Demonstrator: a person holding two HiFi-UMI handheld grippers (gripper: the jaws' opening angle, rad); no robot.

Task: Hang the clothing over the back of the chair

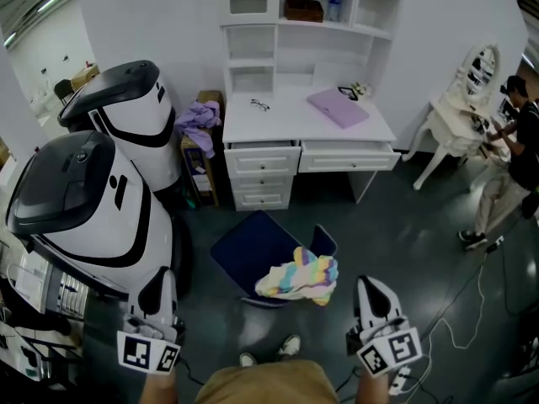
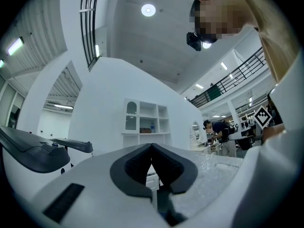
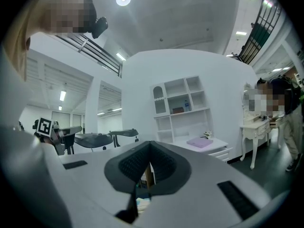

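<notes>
A dark blue chair (image 1: 249,251) stands on the grey floor in front of me in the head view. A bundled pastel striped garment (image 1: 299,277) lies on its near right side, by the chair's back (image 1: 325,241). My left gripper (image 1: 158,279) is low at the left, well clear of the chair, jaws shut and empty. My right gripper (image 1: 368,286) sits just right of the garment, apart from it, also shut and empty. Both gripper views look level across the room, with the left gripper (image 2: 152,148) and the right gripper (image 3: 151,146) closed tip to tip; neither shows the chair or garment.
A white desk (image 1: 307,131) with drawers stands behind the chair, bearing a purple pad (image 1: 337,106) and glasses (image 1: 259,104). Two large white-and-black machines (image 1: 84,200) crowd the left. A person (image 1: 514,162) bends at a white vanity table (image 1: 450,124) on the right. Cables (image 1: 472,310) lie on the floor.
</notes>
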